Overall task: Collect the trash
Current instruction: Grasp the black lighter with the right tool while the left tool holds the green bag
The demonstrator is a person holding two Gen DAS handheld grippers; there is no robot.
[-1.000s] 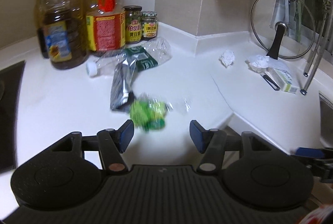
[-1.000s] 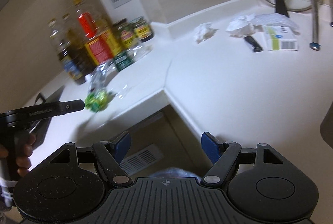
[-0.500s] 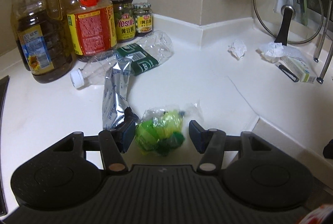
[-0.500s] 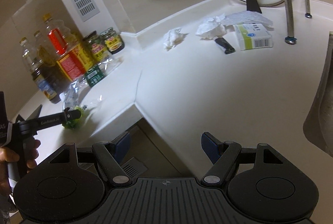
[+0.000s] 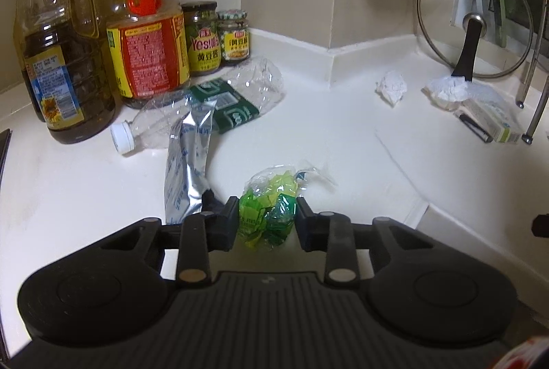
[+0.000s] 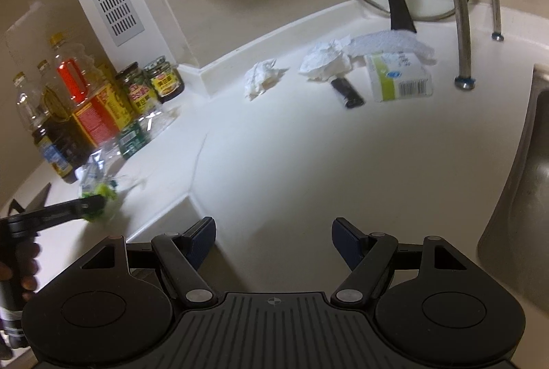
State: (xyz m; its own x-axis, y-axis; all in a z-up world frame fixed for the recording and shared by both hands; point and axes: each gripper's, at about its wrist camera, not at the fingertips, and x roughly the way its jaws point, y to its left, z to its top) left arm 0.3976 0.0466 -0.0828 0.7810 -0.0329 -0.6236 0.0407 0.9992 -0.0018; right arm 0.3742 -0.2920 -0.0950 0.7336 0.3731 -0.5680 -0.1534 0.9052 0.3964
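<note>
A crumpled green and clear wrapper (image 5: 267, 214) lies on the white counter (image 5: 326, 142) between the fingers of my left gripper (image 5: 267, 218). The jaws are closing and both pads touch the wrapper's sides. The right wrist view shows the same wrapper (image 6: 99, 194) at that gripper's tip. A silver pouch (image 5: 187, 163) and a crushed clear bottle (image 5: 212, 105) lie just beyond. Farther right are crumpled tissues (image 6: 260, 77) (image 6: 326, 60), a small black object (image 6: 346, 91) and a green-white box (image 6: 399, 77). My right gripper (image 6: 274, 231) hangs open above the counter's inner corner, holding nothing.
Oil bottles (image 5: 65, 60) and two jars (image 5: 202, 39) stand against the back wall at left. A glass pot lid (image 5: 473, 19) leans in the far right corner beside metal rack legs (image 6: 463, 26). A steel sink (image 6: 514, 197) is at the right edge. The counter front steps inward (image 6: 185, 197).
My left gripper moved forward around the green wrapper and its jaws narrowed onto it. The right gripper swung right along the counter, staying open.
</note>
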